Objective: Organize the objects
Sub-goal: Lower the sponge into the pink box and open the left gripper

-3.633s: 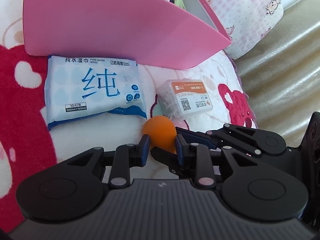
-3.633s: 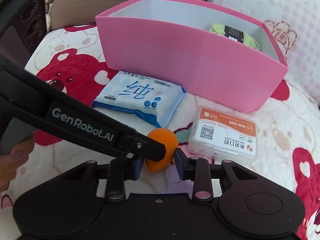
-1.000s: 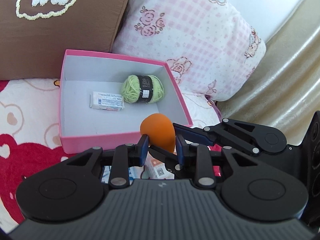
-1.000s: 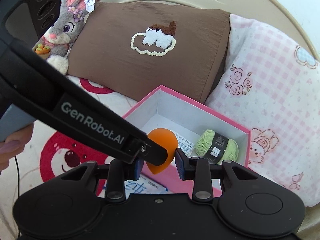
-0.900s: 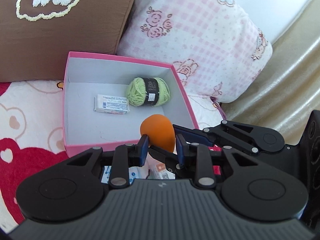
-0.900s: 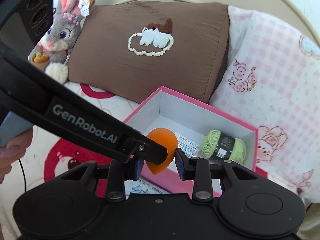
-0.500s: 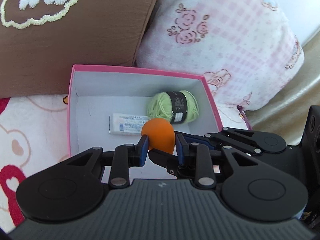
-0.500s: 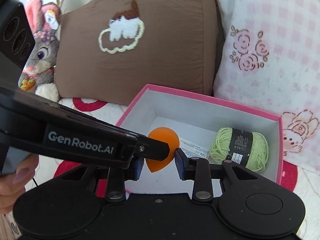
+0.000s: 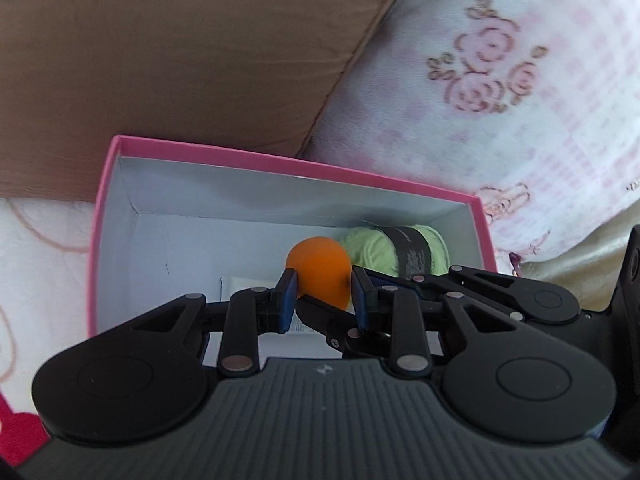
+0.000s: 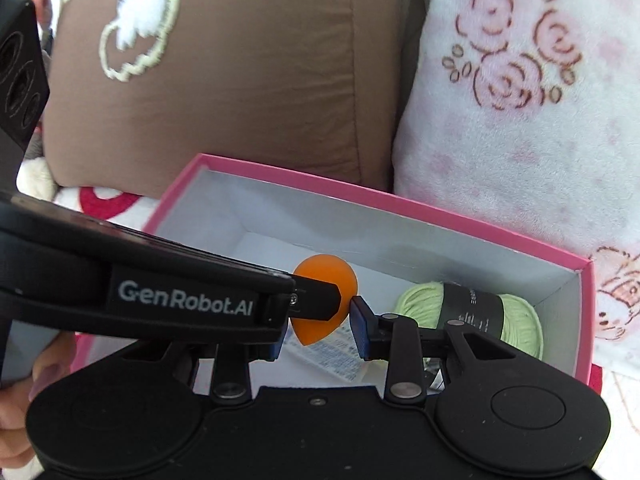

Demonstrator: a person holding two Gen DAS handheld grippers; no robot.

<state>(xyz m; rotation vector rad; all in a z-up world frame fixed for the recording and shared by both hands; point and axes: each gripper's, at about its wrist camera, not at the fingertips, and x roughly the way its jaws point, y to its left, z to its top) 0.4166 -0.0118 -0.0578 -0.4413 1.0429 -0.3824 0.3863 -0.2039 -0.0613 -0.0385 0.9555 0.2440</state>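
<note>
Both tongs (image 9: 320,296) (image 10: 318,324) pinching orange sponge (image 9: 320,268) over pink box (image 9: 280,158), brown cushion (image 9: 160,60) behind, bear-print blanket (image 9: 36,248)

White packet (image 10: 332,354) in pink box (image 9: 105,184): mostly hidden behind gripper fingers, print unreadable. Yarn (image 10: 516,316) label text too small. Brown cushion (image 9: 160,60) embroidery cropped at top edge.

The box (image 9: 105,184) sits before two pillows, one (image 9: 180,52) behind its left part, the other (image 9: 500,92) behind its right. In the box, the yarn (image 10: 516,316) lies at the right by the far wall, a packet (image 10: 332,354) flat on the floor left of it. The sponge (image 9: 319,270) hangs over the packet, between both grippers' fingers, just left of the yarn
</note>
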